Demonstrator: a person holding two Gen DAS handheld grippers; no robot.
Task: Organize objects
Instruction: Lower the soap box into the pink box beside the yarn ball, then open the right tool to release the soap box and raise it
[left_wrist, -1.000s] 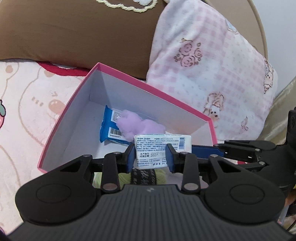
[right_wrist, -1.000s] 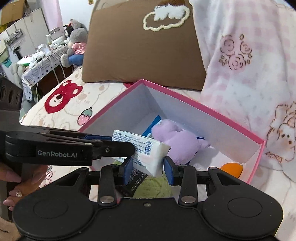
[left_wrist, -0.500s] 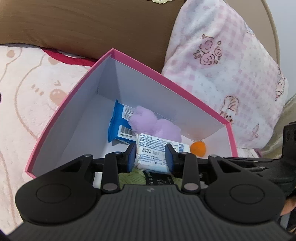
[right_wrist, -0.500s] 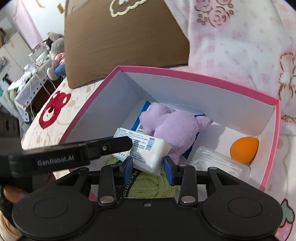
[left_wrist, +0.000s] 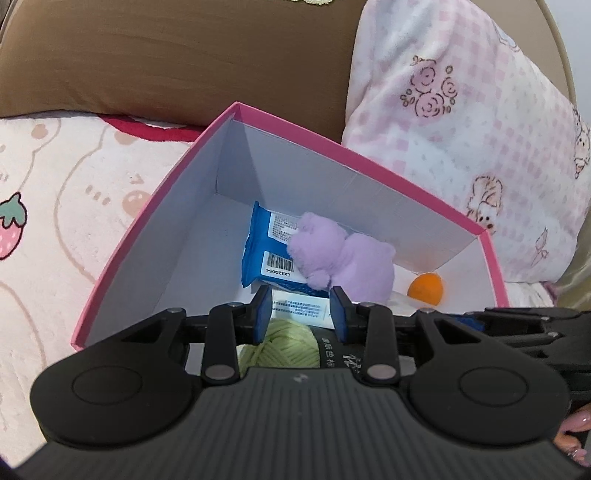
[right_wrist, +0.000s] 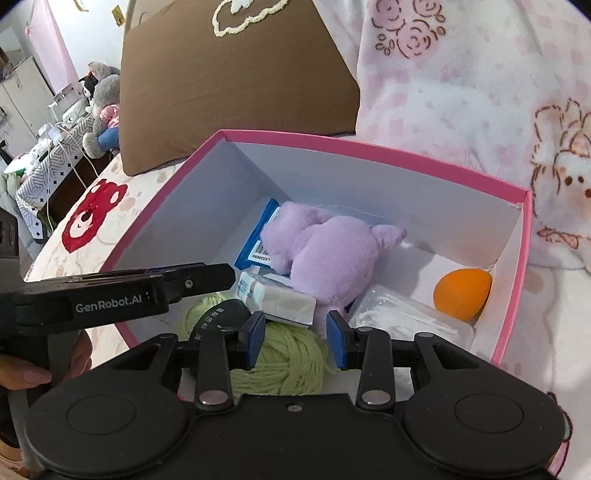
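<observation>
**Packet goes into the box**

The step in hand is setting a white packet (left_wrist: 299, 309) into the pink box (left_wrist: 332, 192) on the bed (left_wrist: 74, 221). The left gripper (left_wrist: 297, 306) clenches the packet by one end, low in the near part of the box. The packet hangs just over, perhaps touching, the green yarn (right_wrist: 288, 362), and it sits just beside the purple plush (right_wrist: 325, 247). The right gripper (right_wrist: 295, 328) stands parted with nothing pressed between its pads, hovering over the yarn.

In the right wrist view the packet's long axis runs from the left gripper's tip at centre left down toward the lower right, its free end pointing at the plush. Its printed label faces up.

Already in the box are a blue pack (left_wrist: 255, 258) under the plush and an orange ball (right_wrist: 461, 293) in the right-hand corner.

The next move probably calls for the left gripper to let go so the packet settles flat, then lift back clear of the box wall. The yarn is round and soft, so the packet may slide off it toward the plush.
</observation>
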